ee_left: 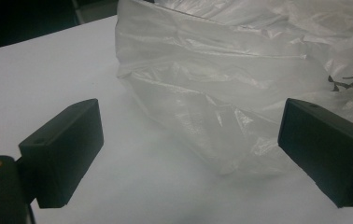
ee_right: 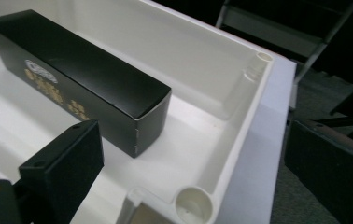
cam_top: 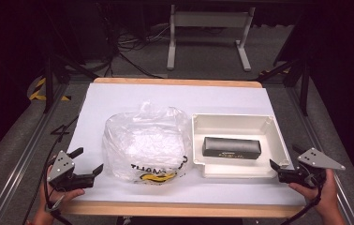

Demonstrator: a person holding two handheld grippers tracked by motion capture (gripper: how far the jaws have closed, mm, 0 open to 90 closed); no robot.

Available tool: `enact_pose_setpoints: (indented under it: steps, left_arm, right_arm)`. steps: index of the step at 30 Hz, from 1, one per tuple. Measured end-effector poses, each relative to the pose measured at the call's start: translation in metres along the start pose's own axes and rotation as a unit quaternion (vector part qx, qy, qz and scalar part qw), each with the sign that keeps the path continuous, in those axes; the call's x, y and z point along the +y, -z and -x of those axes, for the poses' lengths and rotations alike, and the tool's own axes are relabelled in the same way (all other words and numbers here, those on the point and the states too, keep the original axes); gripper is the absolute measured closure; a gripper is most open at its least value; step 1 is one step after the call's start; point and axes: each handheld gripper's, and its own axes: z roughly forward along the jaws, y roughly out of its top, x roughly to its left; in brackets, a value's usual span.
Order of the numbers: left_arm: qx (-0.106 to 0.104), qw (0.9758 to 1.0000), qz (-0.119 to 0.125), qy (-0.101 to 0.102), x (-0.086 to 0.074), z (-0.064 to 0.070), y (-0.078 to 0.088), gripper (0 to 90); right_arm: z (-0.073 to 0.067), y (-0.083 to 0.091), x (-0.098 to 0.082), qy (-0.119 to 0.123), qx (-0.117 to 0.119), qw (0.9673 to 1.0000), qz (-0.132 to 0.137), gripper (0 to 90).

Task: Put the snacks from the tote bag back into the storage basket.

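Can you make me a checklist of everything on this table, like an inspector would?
Surface: white table top with a wooden edge.
Job's things: crumpled clear plastic bag with black and yellow print; black box lying flat inside the white tray.
Clutter: nothing seen.
Grippers: left gripper open, beside the plastic bag, not touching it; right gripper open at the white tray's near right corner, holding nothing.
Cables: loose cables on the floor beyond the table.
Surroundings: grey floor, white table frame, dark stands.
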Motion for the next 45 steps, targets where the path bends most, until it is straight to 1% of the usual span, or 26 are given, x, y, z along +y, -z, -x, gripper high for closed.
enact_pose_setpoints:
  steps: [1,5,6,8,11,13,16,17,19,20,21,23,24,26,29,31,34,36,38,45]
  left_arm:
    - [-0.001,1.0000,0.001,0.002,0.000,0.000,0.000,7.6]
    - [0.001,1.0000,0.001,0.004,-0.001,-0.001,0.000,7.6]
    - [0.000,1.0000,0.002,0.004,-0.001,-0.002,0.000,7.6]
    - [0.002,1.0000,0.003,0.007,-0.001,-0.002,0.000,7.6]
    - [0.002,1.0000,0.003,0.007,-0.001,-0.003,0.000,7.6]
    - [0.001,1.0000,0.003,0.007,-0.001,-0.004,-0.001,7.6]
    - [0.000,1.0000,0.003,0.007,-0.001,-0.005,-0.002,7.6]
    - [-0.002,1.0000,0.003,0.008,-0.001,-0.005,-0.003,7.6]
    - [-0.005,0.9999,0.007,0.010,-0.001,-0.007,-0.004,7.6]
    - [-0.006,0.9999,0.007,0.011,0.000,-0.007,-0.005,7.5]
    - [-0.006,0.9999,0.008,0.010,0.000,-0.008,-0.006,7.5]
    - [-0.010,0.9999,0.005,0.010,0.000,-0.008,-0.008,7.5]
    - [-0.010,0.9999,0.005,0.007,0.000,-0.008,-0.008,7.5]
    - [-0.011,0.9999,0.005,0.010,-0.001,-0.008,-0.009,7.5]
    - [-0.010,0.9999,0.006,0.009,-0.001,-0.008,-0.008,7.6]
    - [-0.010,0.9999,0.006,0.009,-0.001,-0.007,-0.007,7.5]
    - [-0.010,0.9999,0.010,0.010,-0.001,-0.008,-0.006,7.6]
    - [-0.011,0.9999,0.008,0.008,-0.001,-0.007,-0.006,7.5]
    - [-0.011,0.9999,0.008,0.007,-0.002,-0.007,-0.005,7.5]
    - [-0.012,0.9999,0.009,0.006,-0.001,-0.007,-0.006,7.6]
  right_arm:
    - [0.000,0.000,-0.002,-0.001,-0.006,1.0000,0.003,5.4]
    - [0.000,0.001,-0.011,-0.012,-0.003,0.9998,0.012,5.3]
    - [-0.001,0.002,-0.013,-0.017,-0.001,0.9997,0.018,5.4]
    - [-0.002,0.002,-0.017,-0.019,0.002,0.9995,0.025,5.4]
    - [-0.006,0.000,-0.023,-0.006,-0.008,0.9996,0.025,5.2]
    - [-0.008,-0.001,-0.028,-0.008,-0.011,0.9993,0.034,5.2]
    - [-0.009,-0.003,-0.034,-0.008,-0.020,0.9989,0.041,5.2]
    - [-0.010,-0.004,-0.038,-0.011,-0.015,0.9991,0.039,5.2]
    - [-0.011,-0.005,-0.042,-0.006,-0.024,0.9992,0.033,5.2]
    - [-0.011,-0.004,-0.042,-0.013,-0.018,0.9991,0.036,5.2]
    - [-0.010,-0.003,-0.042,-0.017,-0.017,0.9989,0.041,5.2]
    - [-0.010,-0.001,-0.042,-0.019,-0.020,0.9986,0.046,5.3]
    - [-0.010,-0.001,-0.043,-0.022,-0.018,0.9985,0.046,5.2]
    - [-0.010,0.000,-0.045,-0.027,-0.020,0.9984,0.045,5.2]
    - [-0.008,0.000,-0.047,-0.034,-0.021,0.9981,0.046,5.2]
    - [-0.007,0.001,-0.047,-0.040,-0.023,0.9976,0.051,5.2]
    - [-0.007,0.000,-0.048,-0.040,-0.025,0.9978,0.046,5.3]
    - [-0.008,0.000,-0.047,-0.037,-0.026,0.9980,0.044,5.2]
    - [-0.009,0.000,-0.047,-0.038,-0.023,0.9980,0.045,5.2]
    - [-0.011,0.001,-0.046,-0.031,-0.027,0.9982,0.045,5.2]
